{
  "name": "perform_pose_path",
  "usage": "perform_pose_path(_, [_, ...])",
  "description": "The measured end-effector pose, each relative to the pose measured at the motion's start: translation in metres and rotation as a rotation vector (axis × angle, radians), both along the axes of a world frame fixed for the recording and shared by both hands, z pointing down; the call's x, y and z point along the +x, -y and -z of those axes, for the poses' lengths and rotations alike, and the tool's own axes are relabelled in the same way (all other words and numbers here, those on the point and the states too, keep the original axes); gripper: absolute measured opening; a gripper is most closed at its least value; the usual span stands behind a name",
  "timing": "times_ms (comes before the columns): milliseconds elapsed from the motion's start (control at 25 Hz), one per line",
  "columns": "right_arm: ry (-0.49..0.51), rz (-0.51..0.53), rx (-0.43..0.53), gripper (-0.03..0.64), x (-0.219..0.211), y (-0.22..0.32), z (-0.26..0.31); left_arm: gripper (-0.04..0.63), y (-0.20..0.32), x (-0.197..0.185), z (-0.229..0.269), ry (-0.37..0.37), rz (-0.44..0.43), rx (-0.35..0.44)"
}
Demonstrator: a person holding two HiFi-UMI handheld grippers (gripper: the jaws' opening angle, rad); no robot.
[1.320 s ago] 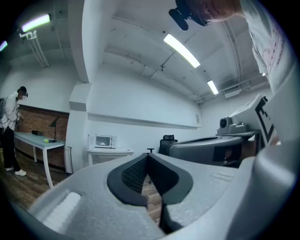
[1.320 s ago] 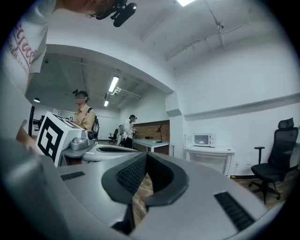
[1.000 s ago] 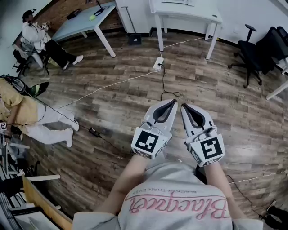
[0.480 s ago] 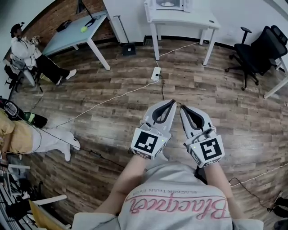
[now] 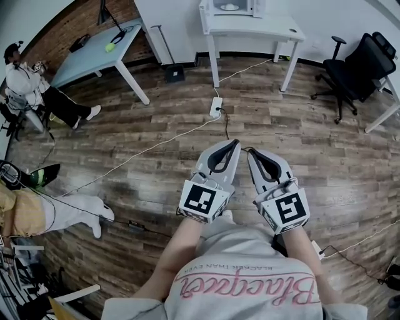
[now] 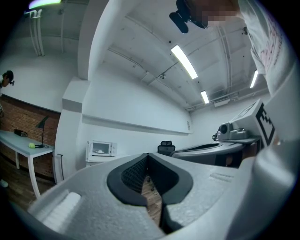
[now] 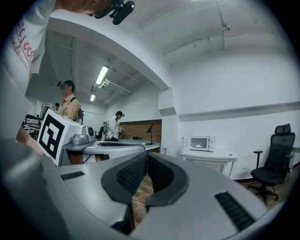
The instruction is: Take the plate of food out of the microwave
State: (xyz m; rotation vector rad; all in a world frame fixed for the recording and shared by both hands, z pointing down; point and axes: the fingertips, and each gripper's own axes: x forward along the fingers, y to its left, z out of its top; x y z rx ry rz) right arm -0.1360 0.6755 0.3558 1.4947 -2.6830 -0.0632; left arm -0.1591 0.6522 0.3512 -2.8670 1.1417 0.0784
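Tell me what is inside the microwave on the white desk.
Inside the microwave a pale plate shows through the front; whether any food lies on it is too small to make out.

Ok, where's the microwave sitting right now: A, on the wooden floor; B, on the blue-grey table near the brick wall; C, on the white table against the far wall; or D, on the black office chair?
C: the microwave stands on top of the white table against the white far wall.
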Motion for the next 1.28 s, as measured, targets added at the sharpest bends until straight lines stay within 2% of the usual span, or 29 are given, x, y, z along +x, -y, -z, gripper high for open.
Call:
perform_pose_path(560, [0.002,-0.06,-0.021,0.015,-0.004,0.017,-0.004,0.006,0.019,-0.006,-0.005,-0.027,-0.05,-0.016])
perform_pose_path(1280, [0.034,-0.067,-0.012,0.015,0.012,0.079,-0.007,0.006,0.078,0.004,-0.008,-0.031,-0.032,-0.01])
